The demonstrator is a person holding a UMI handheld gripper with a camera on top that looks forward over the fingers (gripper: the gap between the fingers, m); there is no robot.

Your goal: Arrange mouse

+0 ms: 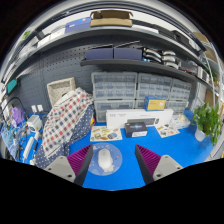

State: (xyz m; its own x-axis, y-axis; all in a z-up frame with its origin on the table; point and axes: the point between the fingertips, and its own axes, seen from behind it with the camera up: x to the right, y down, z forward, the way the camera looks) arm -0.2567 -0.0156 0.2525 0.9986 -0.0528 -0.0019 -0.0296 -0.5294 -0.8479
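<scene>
One blue table [190, 150] fills the near ground, backed far off by a pegboard wall of drawer bins [135, 88]. At the left hangs a plaid shirt [62, 120]; at the right stands a green plant [208, 120]. The gripper [110, 163] is spread open, and the white mouse [106, 158] lies on the table between its fingers, touching neither.

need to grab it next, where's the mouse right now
In the gripper view the white mouse lies on the blue table, between the tool's open fingers with a gap at either side, nearer the left one.
</scene>
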